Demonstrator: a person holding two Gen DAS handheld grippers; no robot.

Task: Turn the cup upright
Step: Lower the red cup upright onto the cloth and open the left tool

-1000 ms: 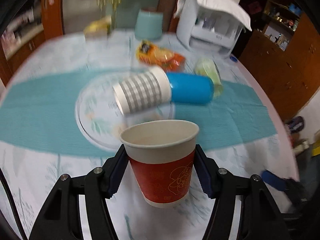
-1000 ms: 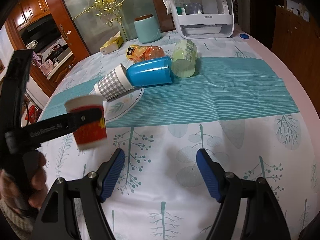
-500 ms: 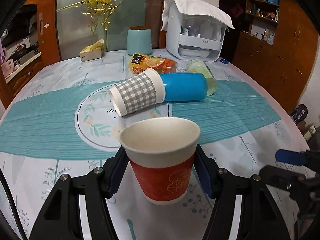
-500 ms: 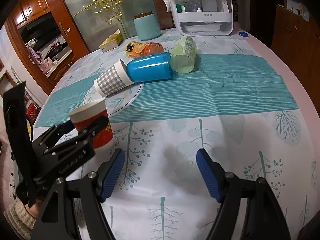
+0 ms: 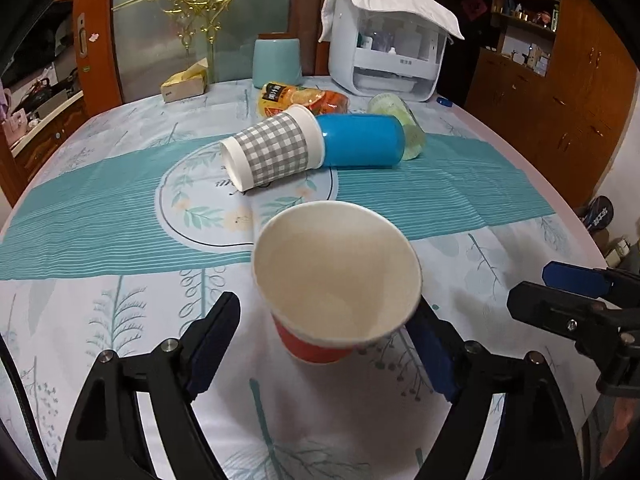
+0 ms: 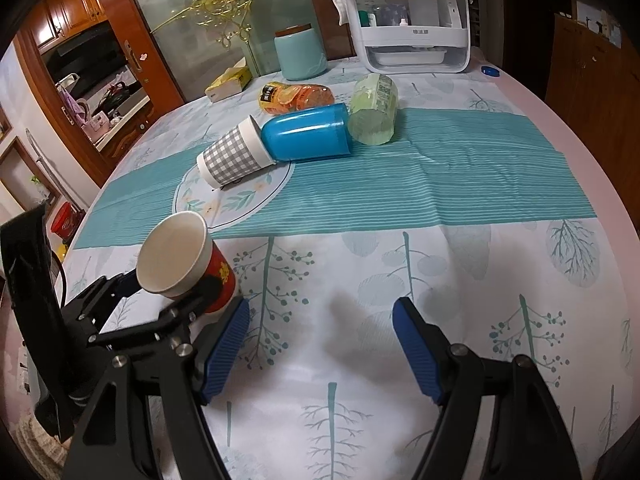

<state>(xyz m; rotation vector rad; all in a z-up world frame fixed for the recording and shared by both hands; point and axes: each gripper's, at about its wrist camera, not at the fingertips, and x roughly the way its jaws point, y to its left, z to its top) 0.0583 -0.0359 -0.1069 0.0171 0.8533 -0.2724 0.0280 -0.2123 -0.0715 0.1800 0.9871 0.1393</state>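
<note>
Between the spread fingers of our left gripper sits the red paper cup, mouth up on the near part of the tabletop, but tilted, its rim leaning toward us and to the left. We have the left gripper open: the left pad stands clear of the cup, while the right pad looks to be at or just beside the cup's wall, and we cannot tell whether it touches. Our right gripper hangs open over bare cloth to the right, holding nothing. Farther off, the checked cup, the blue cup and a green bottle lie on their sides on the teal runner.

We judge the risk to be the tilt. If the cup is not yet settled on its base, it could tip over again, and any brush from the right pad as we draw back could knock so light a cup down.
</note>
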